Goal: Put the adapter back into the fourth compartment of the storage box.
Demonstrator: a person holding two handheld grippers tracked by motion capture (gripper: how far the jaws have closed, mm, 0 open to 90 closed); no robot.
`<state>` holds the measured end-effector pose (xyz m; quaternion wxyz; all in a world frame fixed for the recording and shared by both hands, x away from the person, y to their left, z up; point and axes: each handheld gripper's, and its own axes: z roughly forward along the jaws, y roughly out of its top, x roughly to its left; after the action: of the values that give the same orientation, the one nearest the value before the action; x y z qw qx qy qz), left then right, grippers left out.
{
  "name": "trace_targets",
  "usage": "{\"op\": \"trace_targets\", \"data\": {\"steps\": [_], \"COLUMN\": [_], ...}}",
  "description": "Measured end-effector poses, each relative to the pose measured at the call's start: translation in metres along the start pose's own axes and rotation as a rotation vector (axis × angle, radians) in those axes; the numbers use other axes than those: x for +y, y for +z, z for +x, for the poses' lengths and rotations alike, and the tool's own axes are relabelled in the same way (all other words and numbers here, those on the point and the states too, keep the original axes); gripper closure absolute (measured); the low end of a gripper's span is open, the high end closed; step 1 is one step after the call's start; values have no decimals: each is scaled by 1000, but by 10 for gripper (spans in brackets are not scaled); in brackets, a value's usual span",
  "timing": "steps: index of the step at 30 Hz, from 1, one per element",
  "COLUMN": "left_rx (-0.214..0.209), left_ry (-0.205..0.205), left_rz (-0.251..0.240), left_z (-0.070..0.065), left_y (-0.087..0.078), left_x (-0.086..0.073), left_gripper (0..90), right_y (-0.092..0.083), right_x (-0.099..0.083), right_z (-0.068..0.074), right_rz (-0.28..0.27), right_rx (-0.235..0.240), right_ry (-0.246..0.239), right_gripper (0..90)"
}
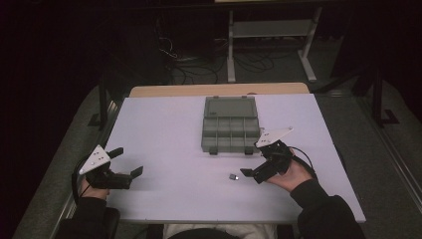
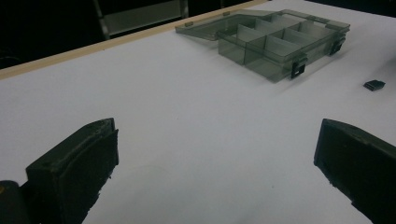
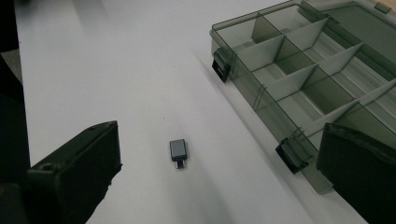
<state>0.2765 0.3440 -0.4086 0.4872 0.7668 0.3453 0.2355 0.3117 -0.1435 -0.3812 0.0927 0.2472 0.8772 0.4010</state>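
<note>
Your right gripper [image 3: 219, 177] hovers wide open and empty over the small adapter [image 3: 178, 152], which lies on the white table [image 1: 164, 144] at 7 o'clock from the open organizer box [image 1: 231, 130]. Lower straight and close across its narrow sides. Its long axis runs 12 to 6, plug toward 6. Your left gripper [image 2: 217, 177] waits open, empty.
</note>
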Motion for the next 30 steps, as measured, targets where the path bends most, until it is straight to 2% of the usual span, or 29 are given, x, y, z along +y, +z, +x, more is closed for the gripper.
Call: {"op": "trace_targets", "data": {"steps": [16, 18, 30], "left_rx": [10, 10, 5], "left_ry": [1, 2, 4], "left_rz": [-8, -7, -7], "left_z": [0, 0, 0], "left_y": [-1, -1, -1], "left_x": [0, 0, 0], "left_gripper": [0, 0, 0], "right_y": [16, 23, 36], "right_x": [2, 1, 2], "right_z": [5, 7, 12], "right_rz": [51, 80, 128], "right_rx": [51, 62, 69], "right_ry": [-24, -39, -68], "right_gripper": [0, 0, 0]}}
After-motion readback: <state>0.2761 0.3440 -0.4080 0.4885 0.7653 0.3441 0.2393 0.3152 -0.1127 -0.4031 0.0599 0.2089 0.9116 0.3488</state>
